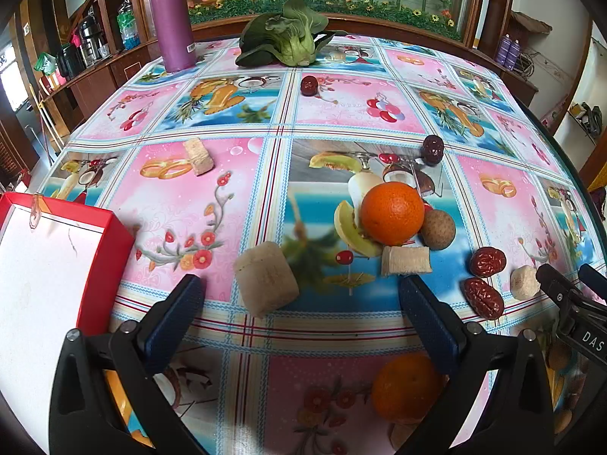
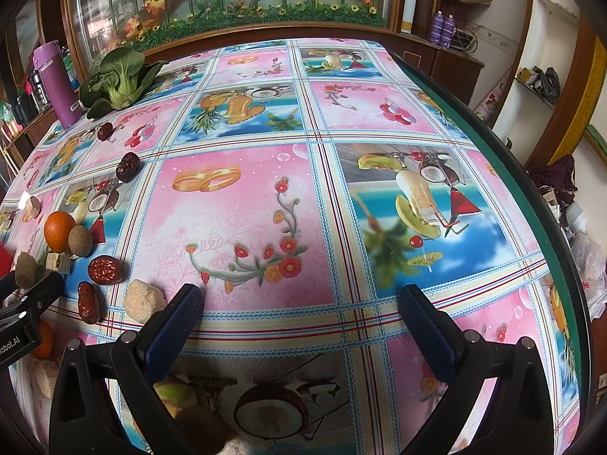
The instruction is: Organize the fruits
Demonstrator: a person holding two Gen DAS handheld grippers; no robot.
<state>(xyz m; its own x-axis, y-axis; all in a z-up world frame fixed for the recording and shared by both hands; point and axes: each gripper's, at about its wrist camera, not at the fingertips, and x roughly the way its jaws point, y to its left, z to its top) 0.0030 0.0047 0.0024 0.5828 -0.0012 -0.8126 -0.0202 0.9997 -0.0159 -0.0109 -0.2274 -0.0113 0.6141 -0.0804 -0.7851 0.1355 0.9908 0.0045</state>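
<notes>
Fruits lie loose on the table (image 1: 341, 113): an orange (image 1: 392, 213) centre-right, red dates (image 1: 487, 261) lower right. Red box (image 1: 49, 276), lower left, holds nothing. Both tongs, left (image 1: 301, 295) and right (image 2: 301, 297), are spread, holding nothing.

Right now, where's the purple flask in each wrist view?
Left wrist: purple flask stands upright, top left, at the table's far edge, left of the bok choy.
Right wrist: flask at the far left edge, upper half, again left of the bok choy.
Shared landmark: the bok choy.
</notes>
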